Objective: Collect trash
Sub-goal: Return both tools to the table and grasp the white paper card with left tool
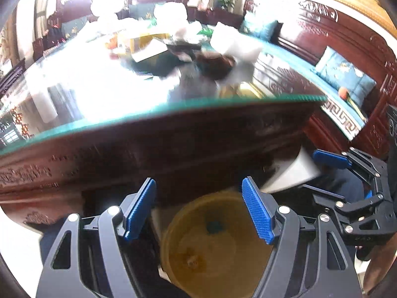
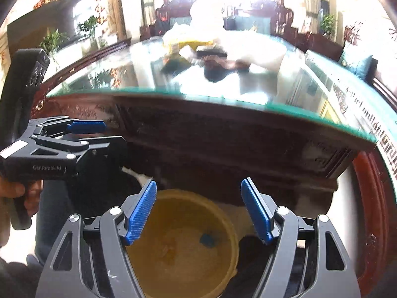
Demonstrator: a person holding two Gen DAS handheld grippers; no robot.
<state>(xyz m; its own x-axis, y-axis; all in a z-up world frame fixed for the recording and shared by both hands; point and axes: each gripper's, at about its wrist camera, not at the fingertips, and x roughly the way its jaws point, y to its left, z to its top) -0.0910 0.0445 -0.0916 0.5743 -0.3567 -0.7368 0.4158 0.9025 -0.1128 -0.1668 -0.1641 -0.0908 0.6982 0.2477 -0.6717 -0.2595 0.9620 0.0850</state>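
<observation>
While both my grippers hang below the table edge, one yellow trash bin [image 1: 218,245] stands on the floor beneath them, its round mouth facing up at the cameras. One small dark teal scrap [image 1: 214,226] lies on its bottom, and a few pale specks near the middle are too blurred for me to name.

My left gripper [image 1: 198,208] is spread wide, its two blue pads [image 1: 258,213] apart above the bin's rim, pinching nothing and touching nothing that I can see. My right gripper [image 2: 198,211] is spread just as wide over the same bin, empty between its pads [image 2: 141,213]. In the left wrist view the right gripper shows at the right edge, and a white sheet [image 1: 290,173] lies close to its upper blue finger; I cannot tell whether they touch. In the right wrist view the left gripper sits at the left, gripped by a hand [image 2: 17,188].

Beyond the bin rises the dark carved side of a wooden table [image 2: 223,144] under a glass top with a green edge. On that glass, well apart from the grippers, sits a pile of trash [image 1: 173,42]: white crumpled paper, one yellow box and a brown lump, blurred and washed out by window glare. A carved bench with blue cushions [image 1: 345,74] runs along the right.
</observation>
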